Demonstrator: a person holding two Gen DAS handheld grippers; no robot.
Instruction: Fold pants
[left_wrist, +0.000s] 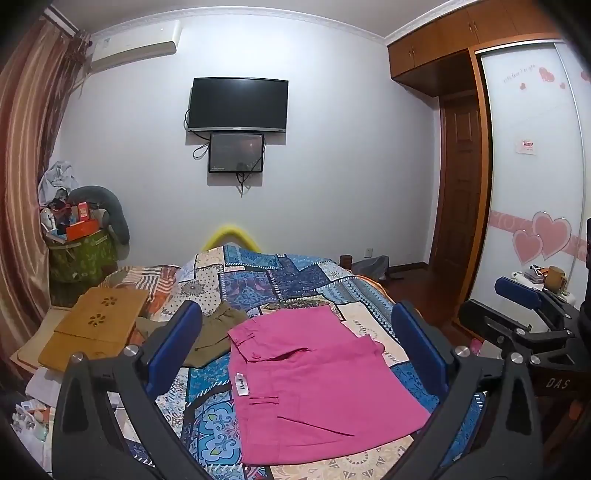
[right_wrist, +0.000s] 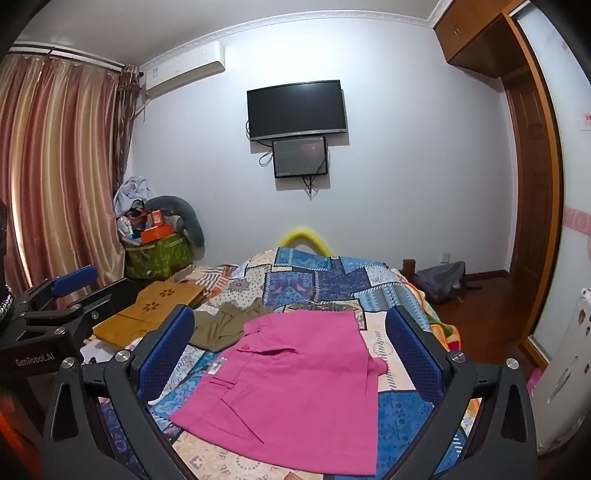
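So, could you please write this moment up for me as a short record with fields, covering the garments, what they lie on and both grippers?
surface: bed with a blue patchwork quilt
main garment: bright pink cotton pants, folded flat on the quilt, white tag showing
second garment: olive-green cloth garment, crumpled, beyond the pink pants to their left
nearby: perforated bamboo lap tray at the bed's left side
left gripper: open, holding nothing
right gripper: open, holding nothing
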